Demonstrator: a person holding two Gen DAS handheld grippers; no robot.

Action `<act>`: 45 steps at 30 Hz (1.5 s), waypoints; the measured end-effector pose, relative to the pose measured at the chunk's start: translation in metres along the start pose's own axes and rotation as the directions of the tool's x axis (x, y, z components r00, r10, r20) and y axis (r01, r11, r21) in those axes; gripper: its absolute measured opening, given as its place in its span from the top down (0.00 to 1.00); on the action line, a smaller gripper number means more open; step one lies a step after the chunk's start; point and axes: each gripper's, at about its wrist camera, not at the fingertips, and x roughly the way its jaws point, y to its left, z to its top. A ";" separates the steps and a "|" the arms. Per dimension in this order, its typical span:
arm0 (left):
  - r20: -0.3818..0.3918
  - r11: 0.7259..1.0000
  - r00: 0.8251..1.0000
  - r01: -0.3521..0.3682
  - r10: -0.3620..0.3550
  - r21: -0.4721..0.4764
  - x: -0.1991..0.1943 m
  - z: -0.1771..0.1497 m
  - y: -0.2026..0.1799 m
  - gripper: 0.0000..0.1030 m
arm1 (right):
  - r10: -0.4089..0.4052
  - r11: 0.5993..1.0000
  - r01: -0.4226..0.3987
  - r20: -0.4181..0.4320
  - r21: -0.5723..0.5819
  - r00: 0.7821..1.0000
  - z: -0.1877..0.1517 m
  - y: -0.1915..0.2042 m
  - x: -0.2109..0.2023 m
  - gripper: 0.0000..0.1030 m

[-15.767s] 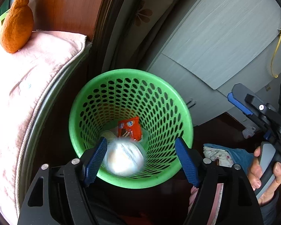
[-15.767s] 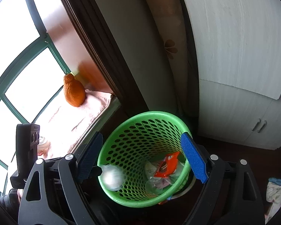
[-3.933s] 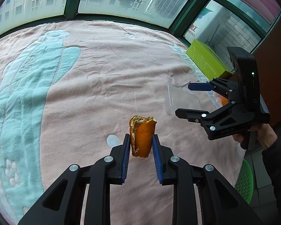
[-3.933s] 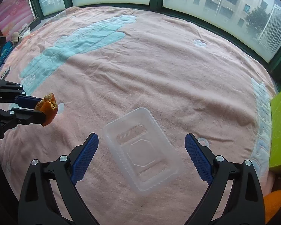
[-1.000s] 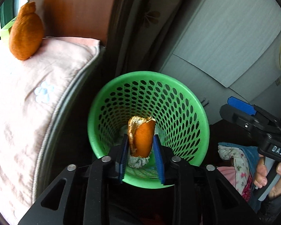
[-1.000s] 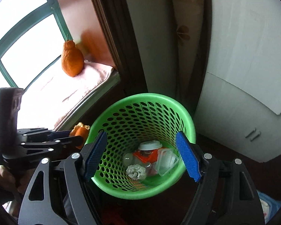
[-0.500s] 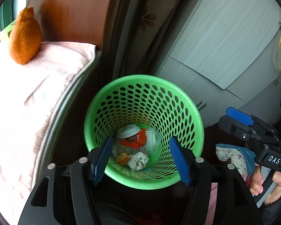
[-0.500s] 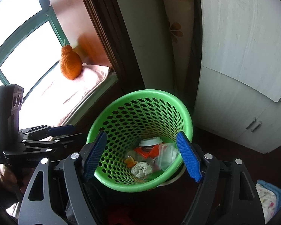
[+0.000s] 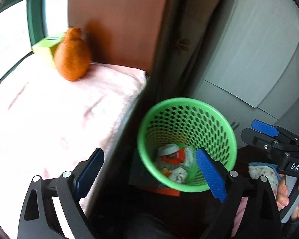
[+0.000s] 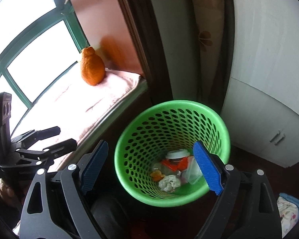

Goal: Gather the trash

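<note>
Your left hand-held gripper and right hand-held gripper both stand spread with nothing between the pads, their jaws having just been opening. Below them, the orange peel lies on the bottom of the green basket, beside a crumpled tissue, a clear plastic tray and a white lid. Farther off, a whole orange fruit sits at the far corner of the pink-covered window seat.

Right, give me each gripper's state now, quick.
Left gripper: open, holding nothing; jaws have just been opening.
Right gripper: open, holding nothing; jaws have just been opening.
</note>
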 end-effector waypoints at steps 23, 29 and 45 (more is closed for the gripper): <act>0.094 0.944 0.960 -0.236 0.263 -0.230 -0.091 -0.035 0.121 0.07 | 0.078 0.992 -0.077 0.006 -0.104 0.997 0.012 0.113 0.017 0.12; 0.087 0.925 0.947 -0.280 0.310 -0.257 -0.107 -0.046 0.143 0.07 | 0.085 0.987 -0.083 0.003 -0.140 0.996 0.013 0.136 0.020 0.12; 0.116 0.903 0.923 -0.323 0.366 -0.283 -0.129 -0.049 0.158 0.07 | 0.050 0.978 -0.038 0.053 -0.206 0.997 0.014 0.169 0.016 0.07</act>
